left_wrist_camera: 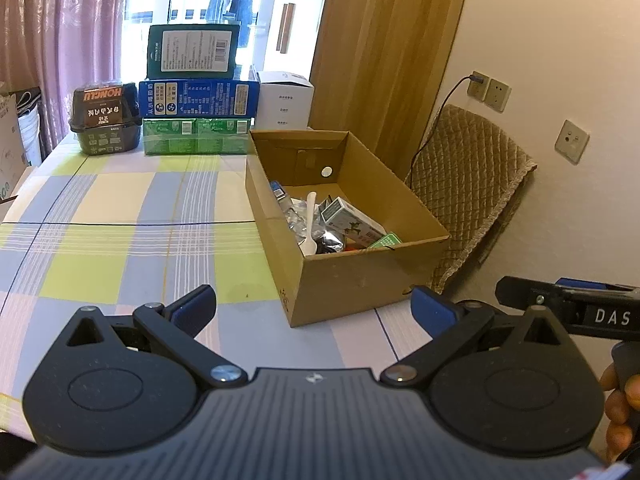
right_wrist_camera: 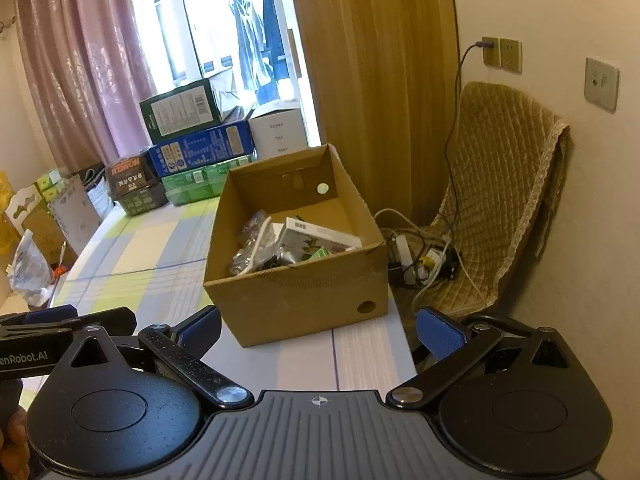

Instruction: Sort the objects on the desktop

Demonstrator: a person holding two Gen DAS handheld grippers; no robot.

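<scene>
An open cardboard box (left_wrist_camera: pixel 340 276) (right_wrist_camera: pixel 296 296) stands on the checked tablecloth (left_wrist_camera: pixel 120 216) (right_wrist_camera: pixel 152 252) near the table's right edge. Inside lie a white plastic spoon (left_wrist_camera: pixel 310 220), a small printed carton (left_wrist_camera: pixel 352 222) (right_wrist_camera: pixel 316 238), crumpled wrappers (right_wrist_camera: pixel 250 256) and other small items. My left gripper (left_wrist_camera: pixel 314 308) hovers open before the box's near wall, nothing between its blue-padded fingers. My right gripper (right_wrist_camera: pixel 320 328) is open too, empty, just in front of the box. Each gripper shows at the edge of the other's view.
Stacked boxes in dark green (left_wrist_camera: pixel 192 50), blue (left_wrist_camera: pixel 198 98) and light green (left_wrist_camera: pixel 196 136) stand at the table's far end, with a black container (left_wrist_camera: pixel 106 118) and a white box (left_wrist_camera: pixel 284 100). A quilted chair (left_wrist_camera: pixel 464 188) (right_wrist_camera: pixel 496 196) with cables and a power strip (right_wrist_camera: pixel 416 256) stands right.
</scene>
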